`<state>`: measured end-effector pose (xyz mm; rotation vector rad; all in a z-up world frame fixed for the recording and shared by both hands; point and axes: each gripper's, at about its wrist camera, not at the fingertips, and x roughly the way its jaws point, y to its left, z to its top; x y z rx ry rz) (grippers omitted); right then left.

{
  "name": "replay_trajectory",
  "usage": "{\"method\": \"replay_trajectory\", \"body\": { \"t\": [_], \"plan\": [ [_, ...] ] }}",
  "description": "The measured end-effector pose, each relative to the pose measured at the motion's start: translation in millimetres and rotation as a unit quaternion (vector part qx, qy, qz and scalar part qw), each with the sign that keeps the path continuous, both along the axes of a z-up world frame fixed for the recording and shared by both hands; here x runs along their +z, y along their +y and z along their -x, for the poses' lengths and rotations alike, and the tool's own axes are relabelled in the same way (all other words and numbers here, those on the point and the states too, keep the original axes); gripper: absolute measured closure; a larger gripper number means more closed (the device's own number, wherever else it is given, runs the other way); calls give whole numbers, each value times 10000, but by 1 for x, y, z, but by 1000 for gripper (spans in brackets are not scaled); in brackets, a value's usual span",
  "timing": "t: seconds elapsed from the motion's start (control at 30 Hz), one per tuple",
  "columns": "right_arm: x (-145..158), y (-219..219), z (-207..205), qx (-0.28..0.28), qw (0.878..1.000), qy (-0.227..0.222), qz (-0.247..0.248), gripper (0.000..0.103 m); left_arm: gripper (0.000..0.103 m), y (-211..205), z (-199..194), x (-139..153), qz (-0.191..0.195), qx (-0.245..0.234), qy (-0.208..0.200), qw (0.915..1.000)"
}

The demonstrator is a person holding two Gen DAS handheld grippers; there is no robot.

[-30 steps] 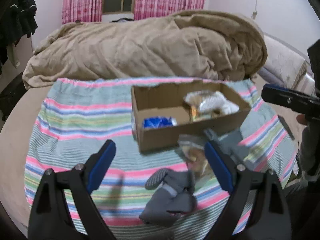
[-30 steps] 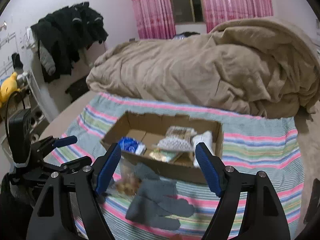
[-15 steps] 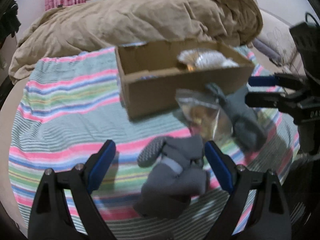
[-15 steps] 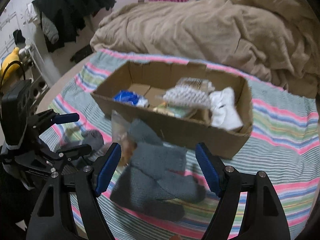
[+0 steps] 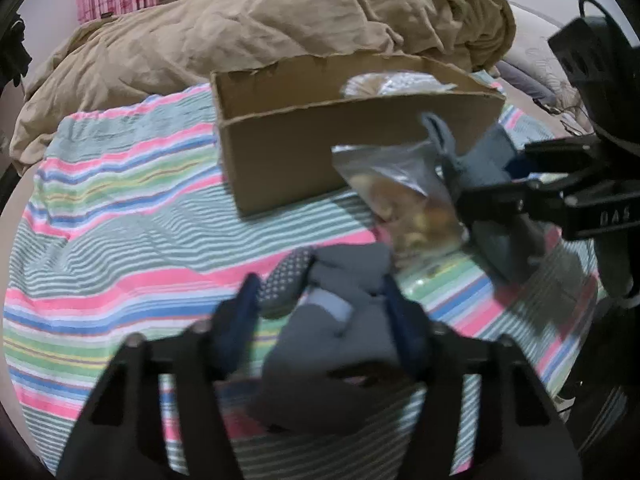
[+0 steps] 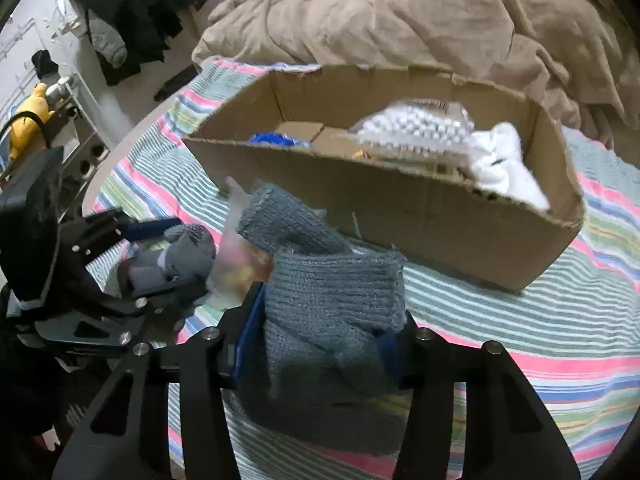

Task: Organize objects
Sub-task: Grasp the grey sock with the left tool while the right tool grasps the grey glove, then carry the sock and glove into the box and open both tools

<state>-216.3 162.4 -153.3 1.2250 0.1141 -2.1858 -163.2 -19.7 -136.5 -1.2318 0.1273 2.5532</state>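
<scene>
Item: two grey garments on the striped bedspread (image 5: 120,216), before the cardboard box (image 6: 420,216). Our left hand-held gripper (image 5: 320,312) is closing around the dotted sock (image 5: 332,320); our right hand-held gripper (image 6: 324,320) is closing around the knitted glove (image 6: 332,292). The box lies ahead of both.

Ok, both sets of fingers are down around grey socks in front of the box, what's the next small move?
Probably finish both squeezes, then lift. The left gripper is closing around the dotted grey sock, the right gripper around the knit grey sock, and both socks lie on the striped cloth beside the cardboard box, still outside it.
</scene>
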Motion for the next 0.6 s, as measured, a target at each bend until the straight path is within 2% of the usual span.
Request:
{"method": "replay_trajectory", "body": {
  "t": [0.1, 0.2, 0.5, 0.6],
  "plan": [
    [8, 2, -2, 10, 9999, 135, 14, 54, 58, 3, -2, 3, -24, -68, 24, 10000],
    [14, 7, -2, -36, 9998, 220, -3, 54, 62, 4, -4, 8, -52, -80, 93, 9999],
    [32, 21, 6, -261, 9987, 412, 158, 54, 64, -1, -6, 34, -276, 44, 348, 9990],
    [44, 23, 2, -361, 9972, 628, 188, 54, 64, -4, -7, 46, -399, 157, 534, 9977]
  ]
}}
